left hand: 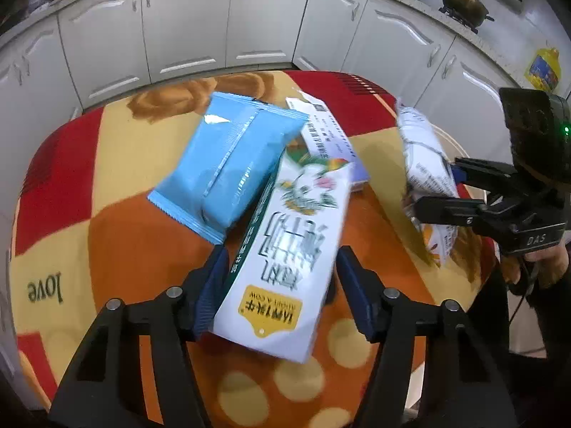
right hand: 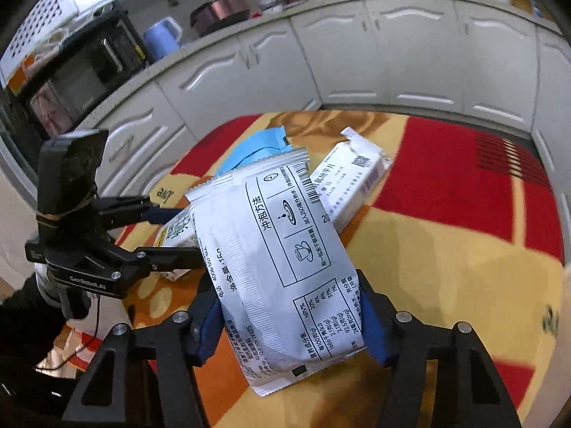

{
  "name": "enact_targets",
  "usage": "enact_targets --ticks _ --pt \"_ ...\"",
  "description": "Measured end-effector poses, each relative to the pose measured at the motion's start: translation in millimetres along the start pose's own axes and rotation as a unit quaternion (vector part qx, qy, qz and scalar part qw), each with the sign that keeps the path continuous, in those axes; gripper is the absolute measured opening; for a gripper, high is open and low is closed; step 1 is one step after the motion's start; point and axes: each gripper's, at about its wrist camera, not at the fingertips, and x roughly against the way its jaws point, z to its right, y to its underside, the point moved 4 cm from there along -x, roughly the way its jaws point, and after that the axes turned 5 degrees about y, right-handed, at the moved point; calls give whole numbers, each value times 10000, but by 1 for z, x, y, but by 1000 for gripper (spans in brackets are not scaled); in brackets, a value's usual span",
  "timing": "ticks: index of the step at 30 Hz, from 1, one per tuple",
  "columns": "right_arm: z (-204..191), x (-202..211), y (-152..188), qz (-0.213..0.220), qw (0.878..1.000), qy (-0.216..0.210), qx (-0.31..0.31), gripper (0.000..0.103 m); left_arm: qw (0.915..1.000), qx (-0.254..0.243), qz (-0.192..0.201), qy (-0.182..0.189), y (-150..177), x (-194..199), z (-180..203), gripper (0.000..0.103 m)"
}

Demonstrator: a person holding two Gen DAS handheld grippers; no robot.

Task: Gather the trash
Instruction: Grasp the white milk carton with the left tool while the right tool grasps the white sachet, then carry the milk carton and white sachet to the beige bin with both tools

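Observation:
My left gripper is shut on a white and green milk carton with a yellow label, held tilted above the table. My right gripper is shut on a white printed sachet, held above the table; the sachet also shows in the left wrist view, gripped by the right gripper. A blue wrapper pack lies on the patterned tablecloth beyond the carton. A white printed box lies behind the carton; it also shows in the right wrist view. The left gripper appears at left there.
The round table has a red, orange and yellow cloth with its edge close to white kitchen cabinets. A countertop holds a pot, a microwave and a blue jug.

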Motion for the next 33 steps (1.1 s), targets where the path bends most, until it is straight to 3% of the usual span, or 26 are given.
enact_targets --ticks 9,19,26,33 --pt "1 37 25 376 9975 306 -508 62 9992 323 229 -110 7 10 20 55" --pt "-5 47 39 349 9970 426 -535 63 9976 683 -56 -129 14 -11 29 56" --pt "-4 48 42 355 9961 508 -629 63 9977 511 -27 -438 6 -25 37 54" --pt "-1 57 41 504 9944 593 -709 63 9975 578 224 -326 3 -10 45 53"
